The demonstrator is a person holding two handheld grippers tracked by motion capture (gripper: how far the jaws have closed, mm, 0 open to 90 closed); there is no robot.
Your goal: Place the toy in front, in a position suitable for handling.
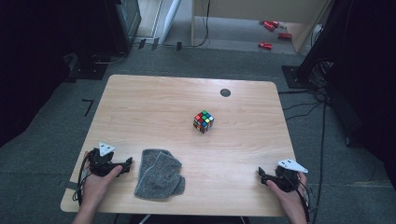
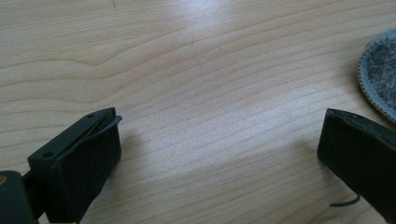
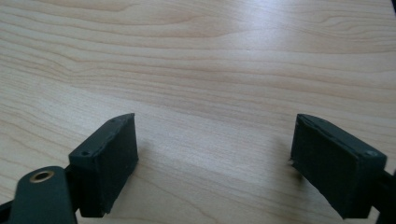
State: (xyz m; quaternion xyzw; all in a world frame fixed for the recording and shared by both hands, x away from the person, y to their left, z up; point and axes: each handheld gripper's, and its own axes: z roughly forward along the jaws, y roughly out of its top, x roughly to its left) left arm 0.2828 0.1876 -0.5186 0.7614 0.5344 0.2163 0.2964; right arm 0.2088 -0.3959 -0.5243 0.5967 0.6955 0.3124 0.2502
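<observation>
light wood table (image 1: 154,102) w/ rounded corners, on grey carpet floor (image 1: 42,154). small dark round disc (image 1: 225,92) on the tabletop beyond the cube, near the far edge. past the far edge of the table: pale wall panel, black cables, a few red objects (image 1: 272,33) on the floor. dark equipment stands either side of the room.

landmark = rubik's cube (image 1: 203,121), sitting abt mid-table, alone, nothing touching it. scrambled faces: red, green, blue, yellow, white tiles on black frame, one corner turned toward the camera.

left gripper (image 1: 125,166) is near-left of the cube, by the near edge, held in a hand, jaws pointing right toward the grey towel (image 1: 159,173). jaws spread wide w/ bare wood betw. them in the left gripper view (image 2: 219,140); towel's stitched edge (image 2: 379,70) just beside one jaw, not touching. towel lies crumpled and folded, betw. left gripper and cube, closer to the gripper.

right gripper (image 1: 262,177) is near-right of the cube, well apart from it, hand low at the near edge, jaws pointing left. jaws also spread apart (image 3: 215,158), nothing betw. them but wood grain.
</observation>
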